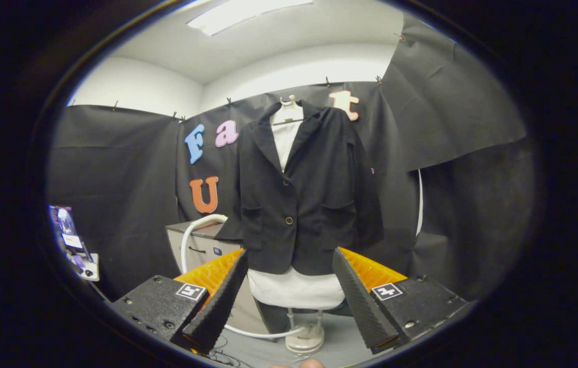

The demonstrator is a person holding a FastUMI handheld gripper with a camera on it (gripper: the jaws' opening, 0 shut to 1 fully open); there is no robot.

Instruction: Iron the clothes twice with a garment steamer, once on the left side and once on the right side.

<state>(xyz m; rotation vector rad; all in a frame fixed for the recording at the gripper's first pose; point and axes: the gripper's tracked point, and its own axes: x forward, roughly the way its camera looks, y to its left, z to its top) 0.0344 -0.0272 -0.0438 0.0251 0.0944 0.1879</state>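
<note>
Jacket (301, 194), black and buttoned, hangs on a white dress form (296, 289) that stands on a pale foot (306, 337) on the floor, straight ahead of the gripper (291, 260) and well beyond its fingers. I think it is dressed on the form so that the front falls flat and both halves, left and right, are open to the steam; the white body shows at the collar and below the hem. Behind the jacket the black cloth wall (115, 179) closes the booth. To the left of the form stands a grey box (202, 245), which may be the steamer's base, though I cannot be sure, and a white hose (191, 235) rises from it in a loop and runs down to the floor near the foot of the form. The steamer head itself I cannot make out. The gripper is held level and points at the lower part of the jacket, perhaps to take aim before any work begins. Its two dark ribbed fingers (222, 301) stand wide apart, with orange parts behind them, and there is nothing between them: they hold nothing and touch nothing. By my judgement the task is at its very start, because no tool is taken and neither side of the jacket is yet treated. A fingertip (311, 363) of the person shows just under the gripper.
</note>
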